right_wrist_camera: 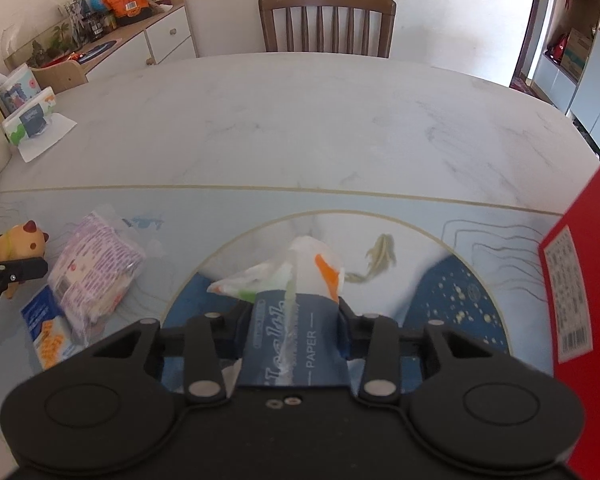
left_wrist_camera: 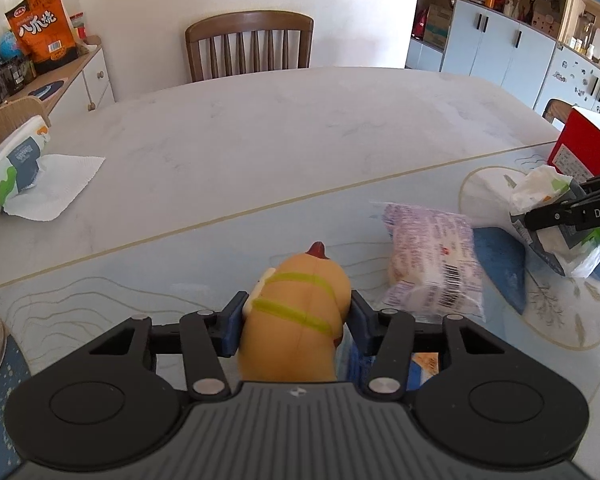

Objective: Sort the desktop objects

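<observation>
Below, we label both views by place relative to each claw.
Left claw [left_wrist_camera: 296, 316]: we see it clamped on the dog toy [left_wrist_camera: 296, 320], a blue pad pressing each flank.
Dog toy: between the left pads, its red-tipped head pointing away from the claw.
Right claw [right_wrist_camera: 296, 320]: we see it closed on the tissue pack [right_wrist_camera: 300, 332], the dark wrapper pinched at both sides.
Tissue pack: between the right pads, its white end sticking out ahead of them.
Snack bag [left_wrist_camera: 432, 264]: just ahead and right of the left claw, lying on the mat [left_wrist_camera: 140, 280]; we find it left of the right claw.
Blue packet [right_wrist_camera: 46, 328]: left of the right claw, partly under the snack bag.
Red box [right_wrist_camera: 580, 300]: right of the right claw, at the view's edge.
Table [left_wrist_camera: 260, 132]: bare marble beyond both claws.
Chair [right_wrist_camera: 326, 20]: far ahead, at the table's far side.
</observation>
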A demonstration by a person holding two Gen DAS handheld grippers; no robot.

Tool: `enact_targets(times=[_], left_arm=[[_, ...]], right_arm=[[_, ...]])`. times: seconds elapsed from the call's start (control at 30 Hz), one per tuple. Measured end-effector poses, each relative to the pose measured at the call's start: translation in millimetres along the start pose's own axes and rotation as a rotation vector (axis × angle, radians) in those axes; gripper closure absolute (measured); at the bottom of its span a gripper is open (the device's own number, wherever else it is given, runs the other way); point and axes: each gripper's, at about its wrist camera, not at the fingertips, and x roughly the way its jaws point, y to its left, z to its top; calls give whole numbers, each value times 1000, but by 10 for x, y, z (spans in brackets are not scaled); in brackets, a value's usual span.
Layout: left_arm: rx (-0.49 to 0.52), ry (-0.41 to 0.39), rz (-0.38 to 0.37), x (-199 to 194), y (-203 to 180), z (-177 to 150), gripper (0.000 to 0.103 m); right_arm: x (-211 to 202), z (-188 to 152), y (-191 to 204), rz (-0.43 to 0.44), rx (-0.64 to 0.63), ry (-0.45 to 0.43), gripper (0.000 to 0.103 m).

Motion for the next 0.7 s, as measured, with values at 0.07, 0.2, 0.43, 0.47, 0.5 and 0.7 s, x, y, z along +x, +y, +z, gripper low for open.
enact_targets(times=[0.07, 0.2, 0.43, 0.47, 0.5, 0.7], left_arm=[[-6, 0, 0, -53, -32, -9, 53], [-23, -2, -2, -175, -112, -18, 52], [-15, -26, -32, -428, -381, -1, 52], [-13, -30, -36, -457, -429, 10, 52], [-11, -33, -41, -498, -487, 18, 52], [-2, -53, -64, -666, -797, 85, 52]], right_arm=[[-62, -46, -10, 6, 3, -5, 64], [-208, -117, -14, 16, 7, -14, 64], [-564, -245, -58, 38, 4, -46, 64], [-612, -259, -70, 40, 5, -50, 64], [-662, -276, -86, 44, 7, -53, 64], [-932, -387, -210, 56, 22, -65, 64]])
